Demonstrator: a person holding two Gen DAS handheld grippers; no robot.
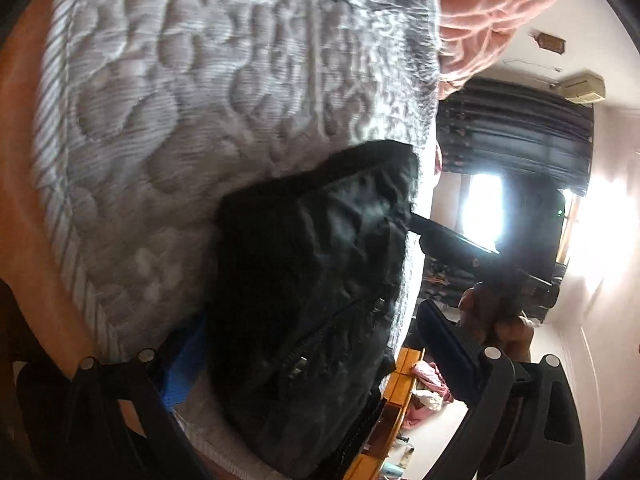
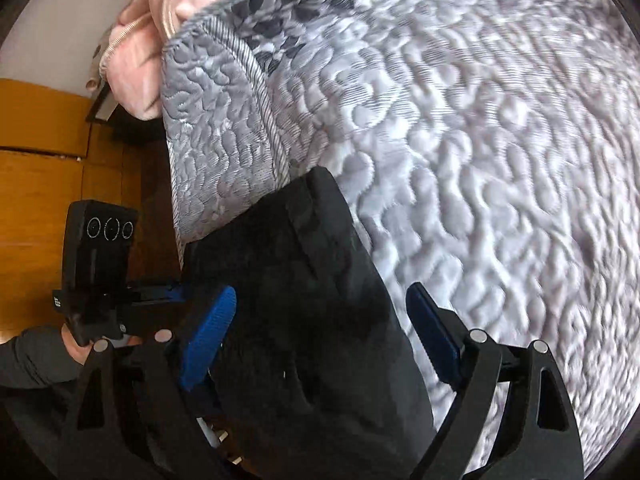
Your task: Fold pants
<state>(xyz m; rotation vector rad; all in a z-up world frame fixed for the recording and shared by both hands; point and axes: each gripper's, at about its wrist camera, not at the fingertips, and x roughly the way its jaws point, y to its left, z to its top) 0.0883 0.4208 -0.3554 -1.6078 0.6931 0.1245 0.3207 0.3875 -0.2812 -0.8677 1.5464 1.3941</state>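
Note:
The black pants [image 1: 316,288] lie folded into a small bundle at the edge of a grey quilted mattress [image 1: 168,112], zipper pocket showing. My left gripper [image 1: 312,352] is open, its blue pads [image 1: 448,344] on either side of the bundle. In the right wrist view the pants [image 2: 304,320] sit between the wide-open blue fingers [image 2: 208,328] of my right gripper [image 2: 320,332]. The other gripper [image 2: 100,264] and a hand show at the left.
A pink quilt [image 1: 492,12] lies at the mattress head, also in the right wrist view [image 2: 140,48]. Beyond the mattress [image 2: 480,140] edge is wooden floor [image 2: 40,200]. A dark curtain [image 1: 516,128], bright window and yellow wooden furniture [image 1: 396,400] stand in the room.

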